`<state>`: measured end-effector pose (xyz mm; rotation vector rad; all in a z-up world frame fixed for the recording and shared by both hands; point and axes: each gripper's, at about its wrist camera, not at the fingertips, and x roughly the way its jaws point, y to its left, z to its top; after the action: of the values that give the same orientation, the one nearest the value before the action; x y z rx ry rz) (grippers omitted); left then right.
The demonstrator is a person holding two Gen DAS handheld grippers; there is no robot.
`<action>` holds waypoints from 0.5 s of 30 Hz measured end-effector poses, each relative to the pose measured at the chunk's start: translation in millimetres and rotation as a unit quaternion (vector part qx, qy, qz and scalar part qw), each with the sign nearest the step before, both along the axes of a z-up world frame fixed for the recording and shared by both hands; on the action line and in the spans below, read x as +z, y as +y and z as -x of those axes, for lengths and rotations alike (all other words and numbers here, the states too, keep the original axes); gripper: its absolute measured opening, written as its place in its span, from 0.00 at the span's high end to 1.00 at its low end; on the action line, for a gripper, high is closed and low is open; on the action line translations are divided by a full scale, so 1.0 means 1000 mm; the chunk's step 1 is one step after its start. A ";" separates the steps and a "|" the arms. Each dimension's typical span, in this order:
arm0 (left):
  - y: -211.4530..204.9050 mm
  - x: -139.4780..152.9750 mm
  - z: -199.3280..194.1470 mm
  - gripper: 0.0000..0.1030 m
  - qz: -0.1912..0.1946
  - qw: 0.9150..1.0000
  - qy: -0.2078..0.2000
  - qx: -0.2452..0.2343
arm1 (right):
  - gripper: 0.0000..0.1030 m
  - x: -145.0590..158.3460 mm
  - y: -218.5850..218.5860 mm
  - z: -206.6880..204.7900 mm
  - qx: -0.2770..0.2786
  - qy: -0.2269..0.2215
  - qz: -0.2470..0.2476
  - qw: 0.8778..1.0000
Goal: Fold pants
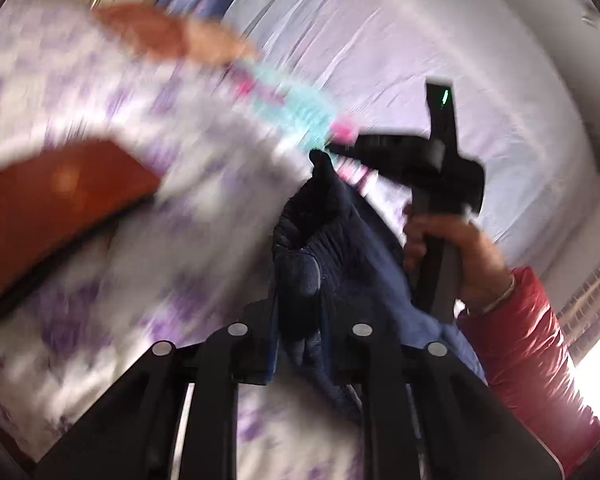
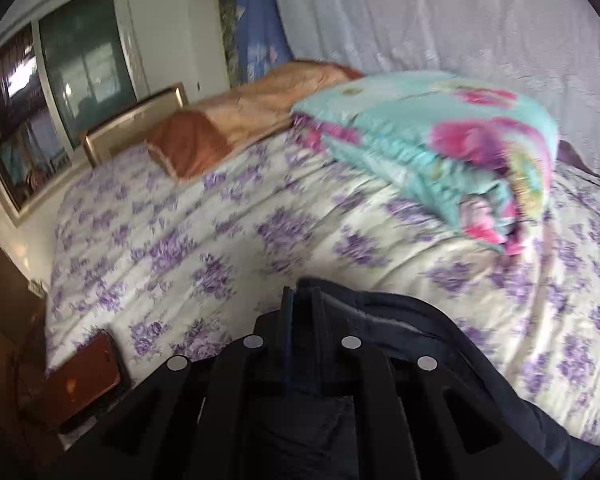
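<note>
Both claws are pinched on the pants: my left claw grips a bunched, ribbed part of the dark blue cloth, and my right claw clamps a seamed edge, the garment held up above the flowered bed. As I judge it, I should draw the two apart until the cloth hangs flat, keep both grips level, and lower it onto open bedspread, well short of the folded quilt.
</note>
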<state>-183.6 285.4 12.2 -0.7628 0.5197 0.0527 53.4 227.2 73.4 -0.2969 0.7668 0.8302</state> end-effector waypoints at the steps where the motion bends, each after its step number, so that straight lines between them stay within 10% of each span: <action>1: 0.003 -0.012 0.002 0.78 0.021 1.000 0.017 0.007 | 0.93 -0.013 0.006 0.001 0.005 0.012 0.005 1.000; 4: 0.006 -0.014 0.023 0.71 0.036 0.999 -0.007 0.013 | 0.93 -0.034 0.001 0.011 0.017 0.043 -0.009 0.999; 7: 0.004 0.006 0.055 0.29 -0.006 0.996 -0.043 0.074 | 0.92 -0.004 -0.042 0.028 0.019 0.009 -0.053 0.998; 15: -0.034 0.058 0.035 0.13 -0.064 0.991 -0.120 0.015 | 0.59 0.036 -0.253 0.082 -0.074 -0.023 -0.082 0.994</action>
<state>-218.4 251.4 69.9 -0.6411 0.2724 0.0223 -28.7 -25.5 109.8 -0.1110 0.6657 0.7394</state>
